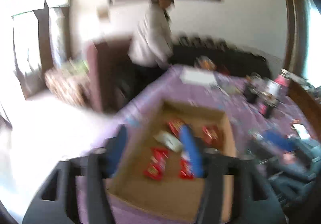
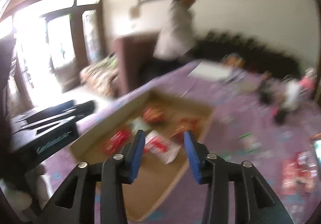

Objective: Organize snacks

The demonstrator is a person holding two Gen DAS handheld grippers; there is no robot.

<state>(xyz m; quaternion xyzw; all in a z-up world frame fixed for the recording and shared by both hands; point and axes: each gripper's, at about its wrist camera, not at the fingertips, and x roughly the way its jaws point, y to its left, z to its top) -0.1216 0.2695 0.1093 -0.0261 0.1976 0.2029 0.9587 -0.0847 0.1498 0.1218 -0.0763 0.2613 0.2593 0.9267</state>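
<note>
A shallow cardboard box (image 1: 226,123) lies on the purple tablecloth and holds several red snack packets (image 1: 156,163) and a white packet (image 1: 170,140). My left gripper (image 1: 156,143) is open and empty above the box's left part. In the right wrist view the same box (image 2: 112,119) holds red packets (image 2: 117,140) and a white-and-red packet (image 2: 160,145). My right gripper (image 2: 164,141) is open and empty just above that packet. Both views are blurred by motion.
More red snack packets (image 2: 297,171) lie on the cloth at the right. Bottles and clutter (image 1: 266,91) and a white box (image 1: 198,77) stand at the table's far end. A person in white (image 1: 152,37) stands beyond the table. The other gripper's black body (image 2: 44,123) is at the left.
</note>
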